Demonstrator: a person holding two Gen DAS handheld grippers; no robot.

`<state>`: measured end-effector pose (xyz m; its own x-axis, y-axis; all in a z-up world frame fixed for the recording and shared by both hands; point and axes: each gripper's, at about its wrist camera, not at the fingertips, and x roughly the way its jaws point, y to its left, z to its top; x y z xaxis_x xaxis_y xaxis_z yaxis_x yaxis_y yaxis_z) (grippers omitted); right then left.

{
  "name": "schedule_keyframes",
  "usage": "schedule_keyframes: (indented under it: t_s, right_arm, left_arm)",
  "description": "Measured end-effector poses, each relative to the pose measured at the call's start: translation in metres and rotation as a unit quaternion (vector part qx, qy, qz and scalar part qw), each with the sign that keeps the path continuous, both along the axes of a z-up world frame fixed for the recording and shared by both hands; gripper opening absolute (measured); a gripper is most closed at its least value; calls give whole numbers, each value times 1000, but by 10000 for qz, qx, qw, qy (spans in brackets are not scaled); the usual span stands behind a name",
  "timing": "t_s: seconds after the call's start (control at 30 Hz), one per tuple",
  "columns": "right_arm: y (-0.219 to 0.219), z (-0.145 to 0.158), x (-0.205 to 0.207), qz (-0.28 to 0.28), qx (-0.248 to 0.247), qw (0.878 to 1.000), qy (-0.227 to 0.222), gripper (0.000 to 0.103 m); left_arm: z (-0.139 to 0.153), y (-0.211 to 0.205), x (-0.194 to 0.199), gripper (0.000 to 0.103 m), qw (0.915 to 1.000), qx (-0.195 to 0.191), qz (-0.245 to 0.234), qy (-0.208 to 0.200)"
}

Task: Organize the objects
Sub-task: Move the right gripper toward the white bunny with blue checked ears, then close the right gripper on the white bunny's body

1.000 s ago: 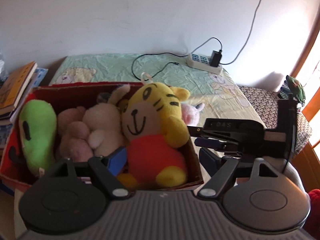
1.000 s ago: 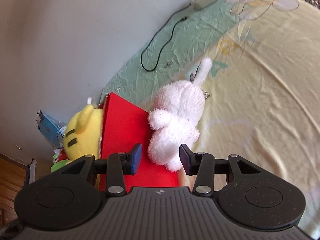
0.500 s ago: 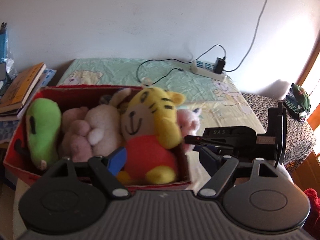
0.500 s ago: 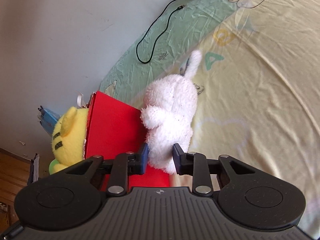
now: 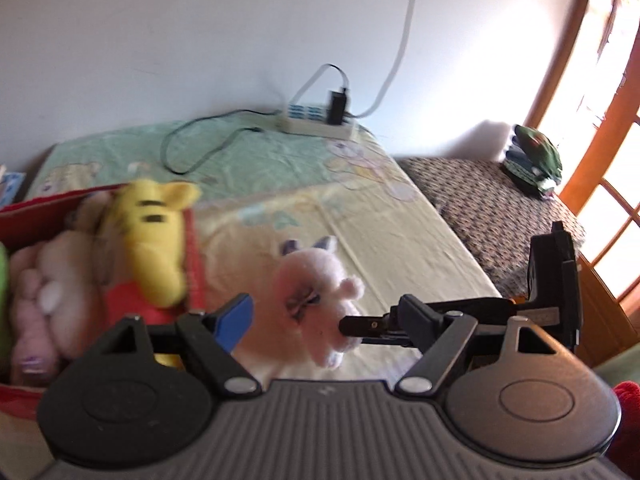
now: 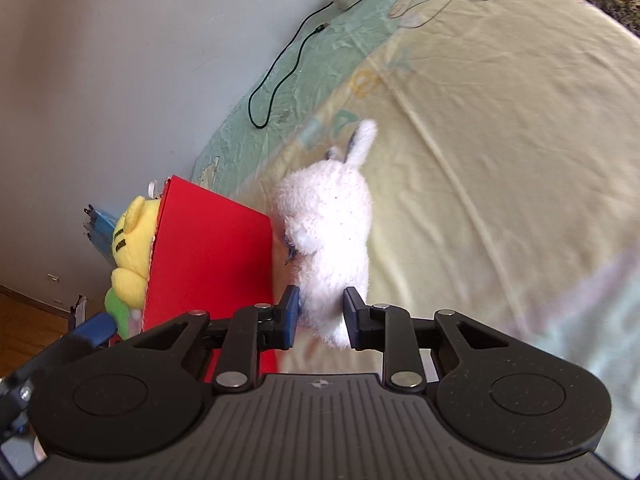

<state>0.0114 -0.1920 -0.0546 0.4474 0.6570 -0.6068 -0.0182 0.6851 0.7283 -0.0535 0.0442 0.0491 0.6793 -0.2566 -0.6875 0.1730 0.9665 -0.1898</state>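
My right gripper (image 6: 321,316) is shut on the lower end of a pale pink plush bunny (image 6: 330,224) and holds it just right of a red box (image 6: 208,264). The bunny also shows in the left wrist view (image 5: 310,300), with the right gripper (image 5: 352,326) pinching it from the right. The red box (image 5: 194,256) holds a yellow tiger plush (image 5: 148,240), pink plush toys (image 5: 52,292) and a green plush (image 6: 118,308). My left gripper (image 5: 320,320) is open and empty, its fingers either side of the bunny.
The box stands on a bed with a yellow and green sheet (image 5: 400,248). A power strip (image 5: 316,124) with a black cable lies at the wall. A patterned bench (image 5: 500,200) with folded clothes (image 5: 534,156) stands at the right, by a window.
My right gripper has closed on the bunny and lifted it a little away from the box. The left wrist view has swung right, so the box now sits at its left edge.
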Motion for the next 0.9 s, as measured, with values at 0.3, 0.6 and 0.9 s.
schedule_keyframes:
  t_s: [0.3, 0.6, 0.9]
  right_arm:
    - [-37, -1, -2, -262, 148, 9995, -97, 28]
    - [-53, -8, 17, -443, 32, 9989, -164, 28]
    - [-34, -19, 42, -79, 66, 9998, -148, 29]
  left_arm:
    - [-28, -27, 27, 78, 9988, -10, -226, 424]
    - [-52, -34, 45, 74, 9967, -88, -163, 797]
    - [-74, -40, 71, 67, 9946, -23, -146, 1026]
